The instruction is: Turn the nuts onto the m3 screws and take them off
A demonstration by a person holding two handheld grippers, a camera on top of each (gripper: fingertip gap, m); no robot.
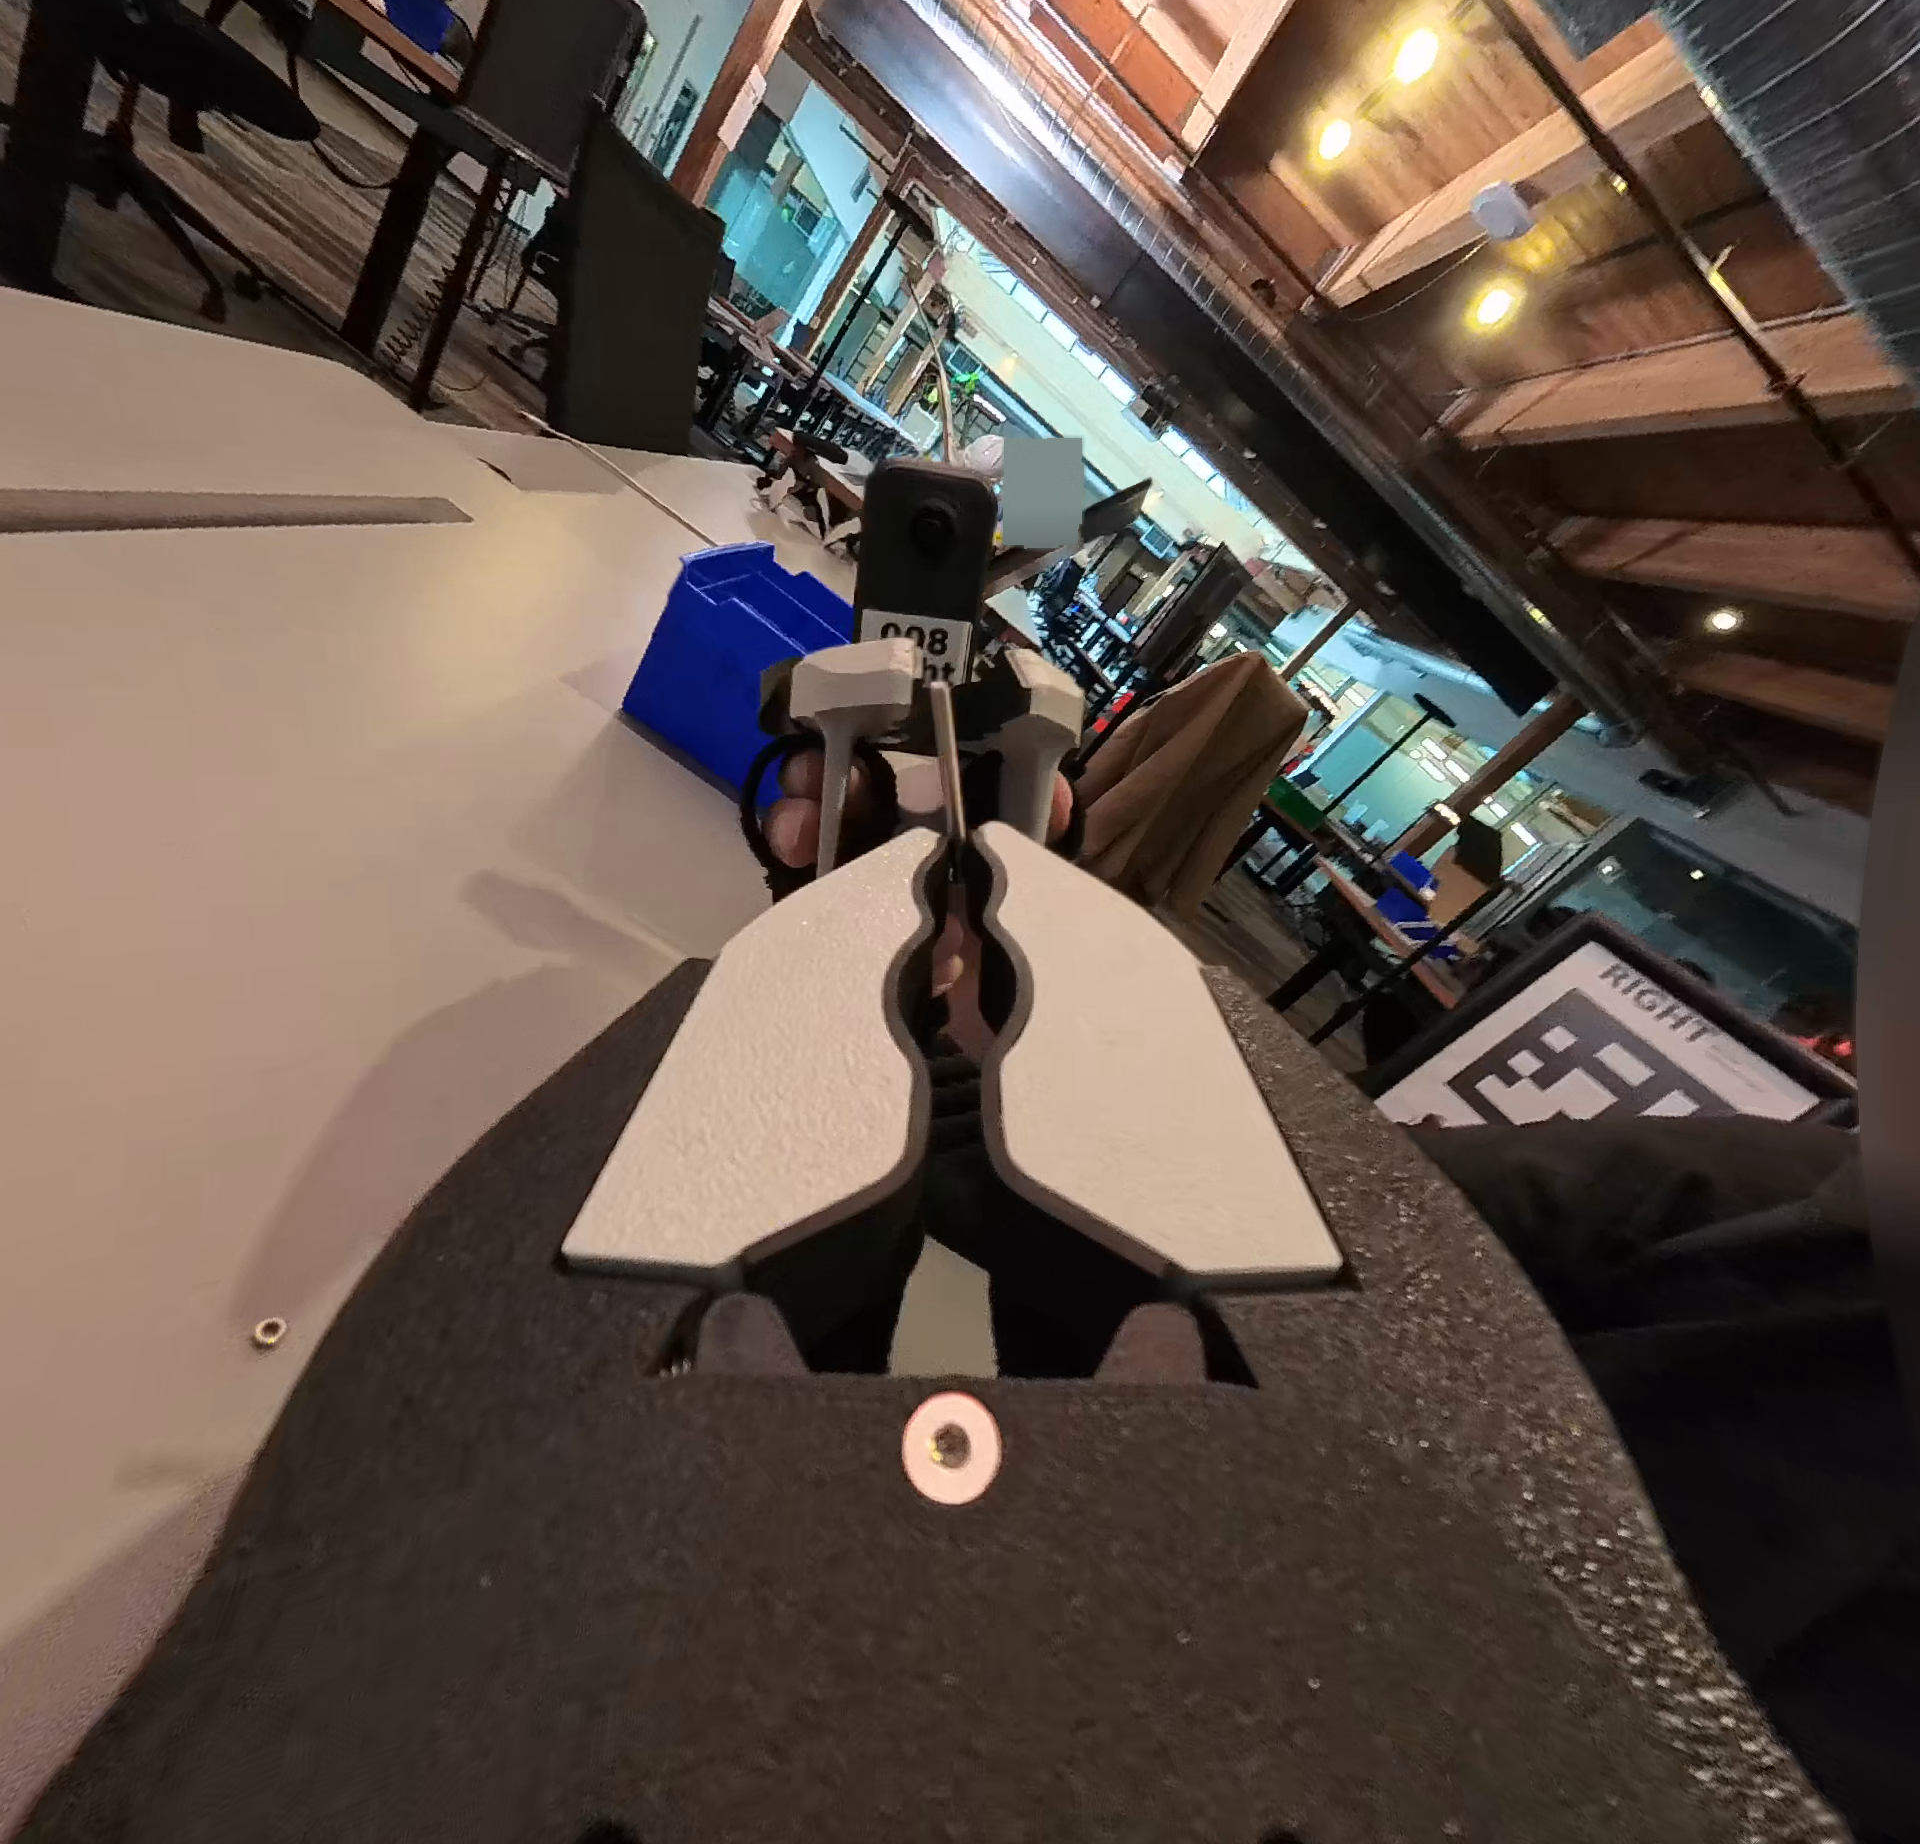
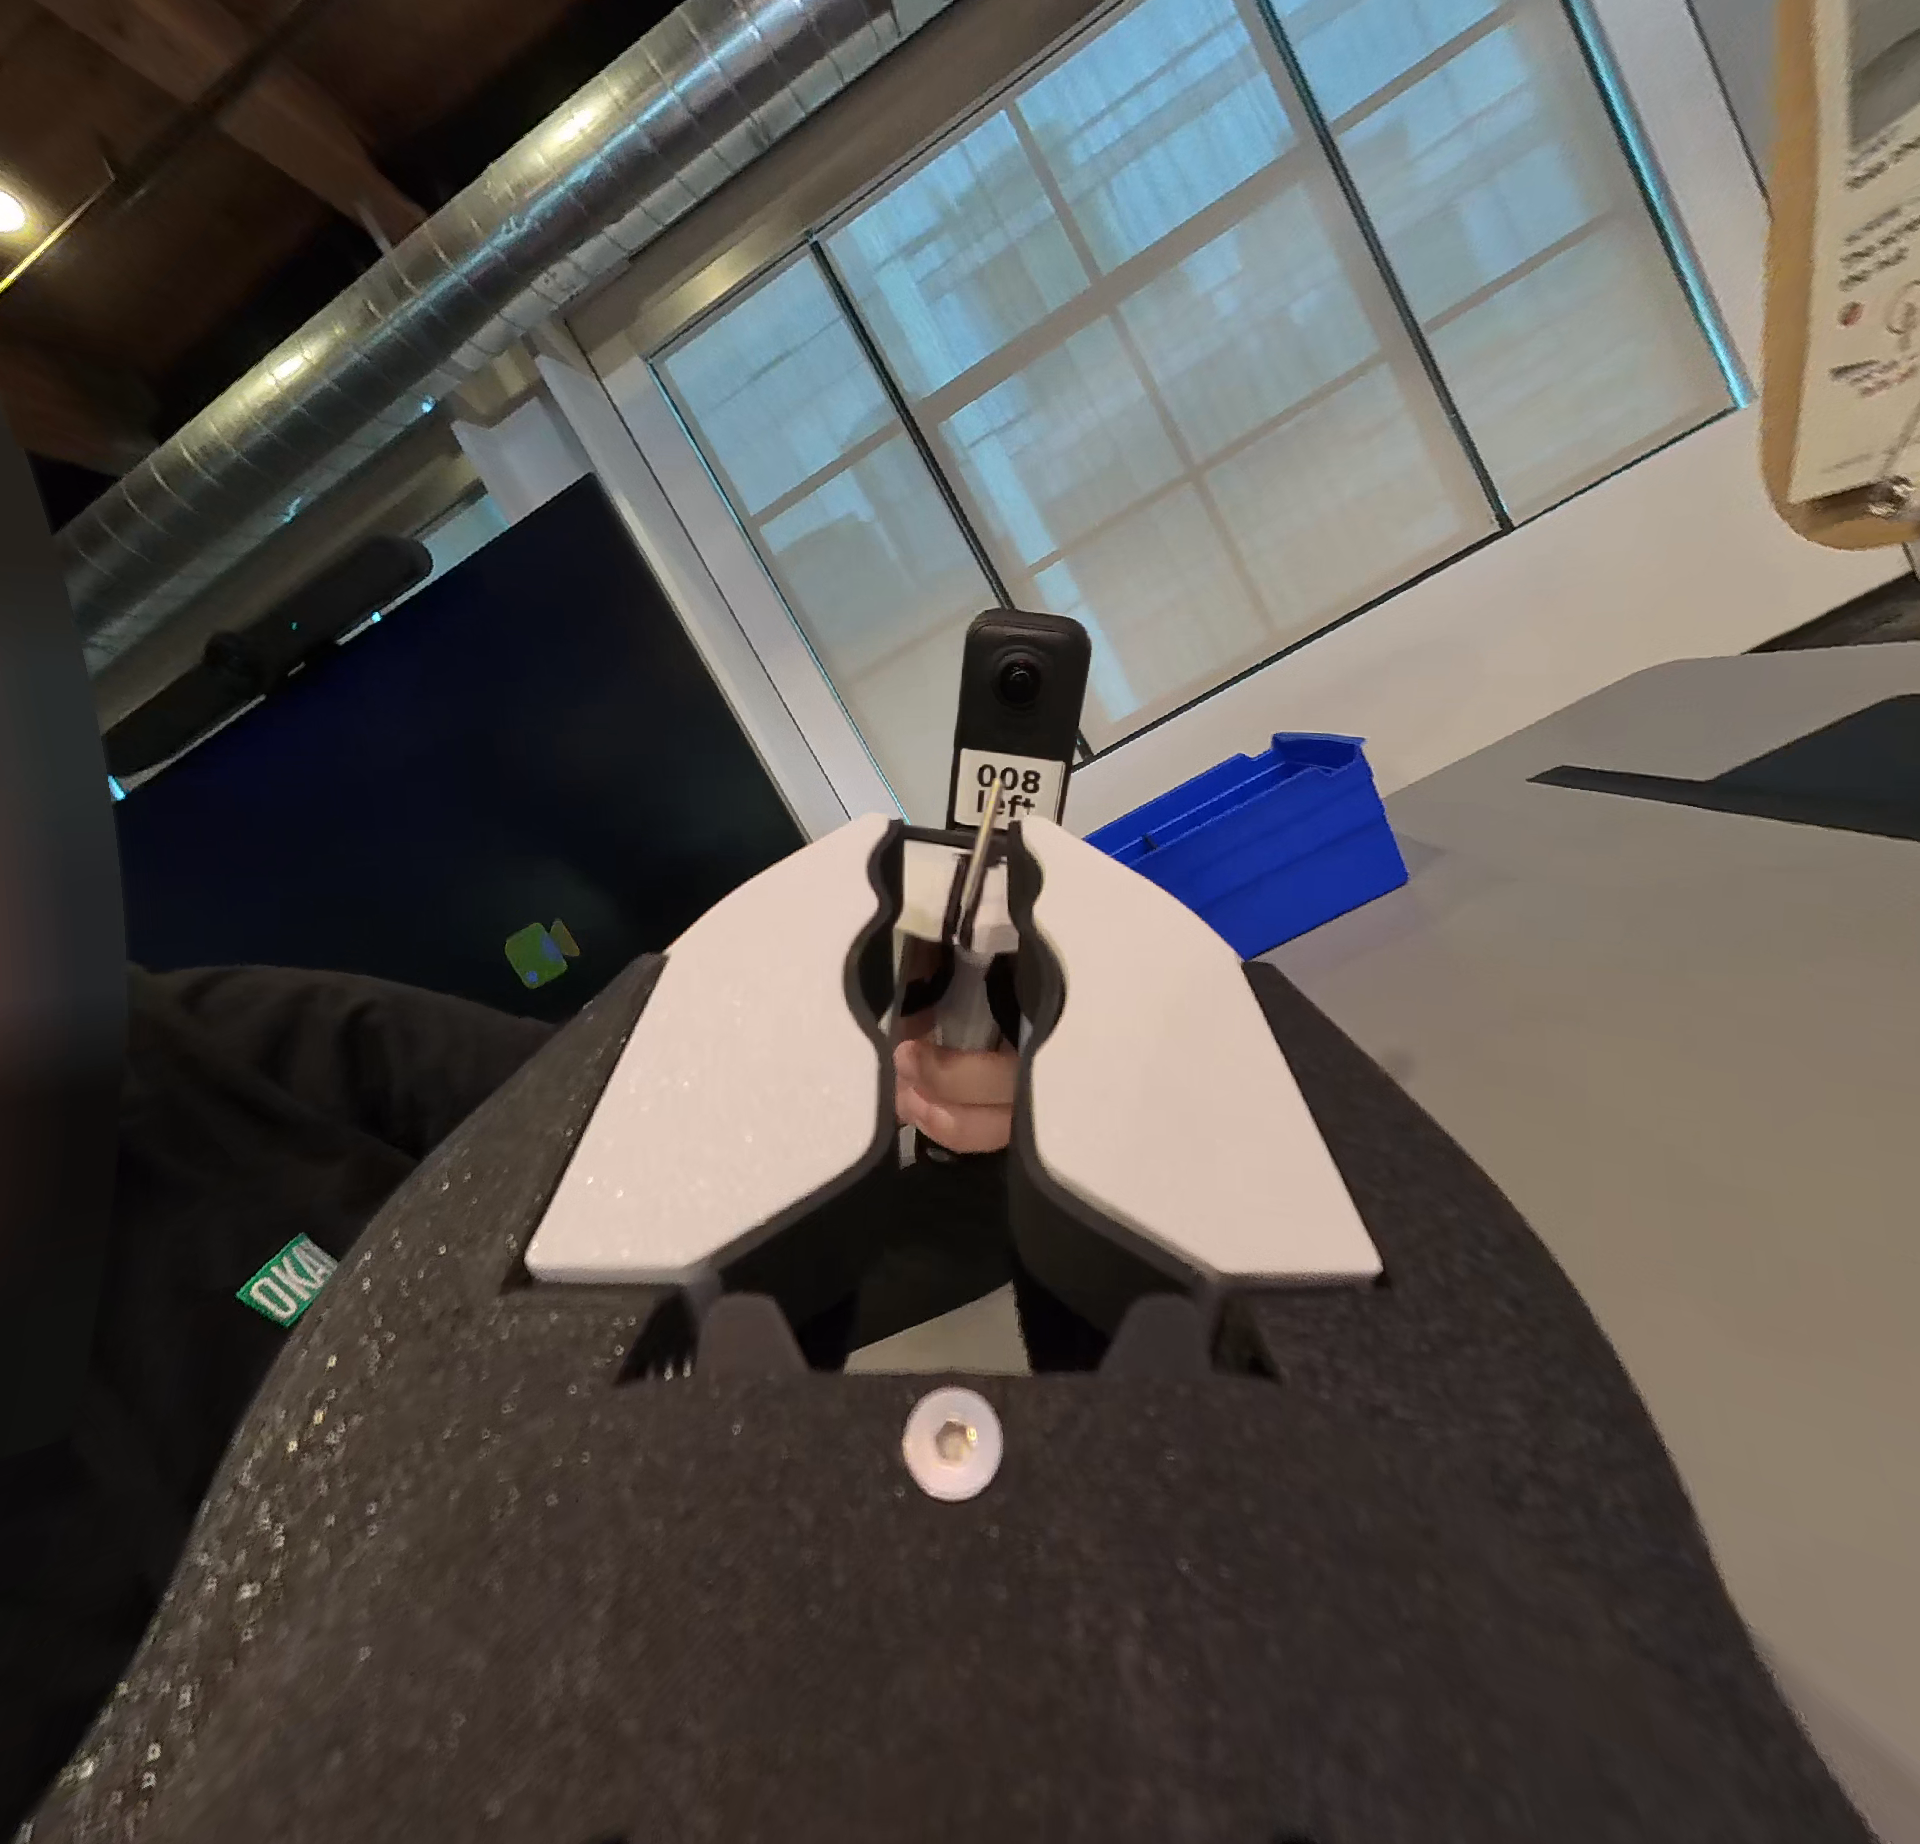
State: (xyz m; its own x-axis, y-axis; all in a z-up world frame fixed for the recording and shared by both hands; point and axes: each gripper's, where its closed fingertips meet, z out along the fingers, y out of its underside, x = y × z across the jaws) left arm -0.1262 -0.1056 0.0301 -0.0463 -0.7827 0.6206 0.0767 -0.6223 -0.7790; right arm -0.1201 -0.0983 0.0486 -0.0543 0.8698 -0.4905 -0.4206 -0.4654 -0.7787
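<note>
The left gripper (image 1: 951,838) was clamped on the m3 screw (image 1: 943,755) at its very tips, the thin shaft poking up and forward towards the right gripper (image 1: 935,745) facing it. That one's fingers stood apart either side of the screw, gripping nothing. A lone nut (image 1: 269,1333) lay on the grey table (image 1: 260,755), with a blue bin (image 1: 717,651) farther back

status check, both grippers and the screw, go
Left gripper shut on the screw, shaft pointing at right gripper. Right gripper open, facing it, not gripping. Loose nut on table. Nothing between them.
</note>
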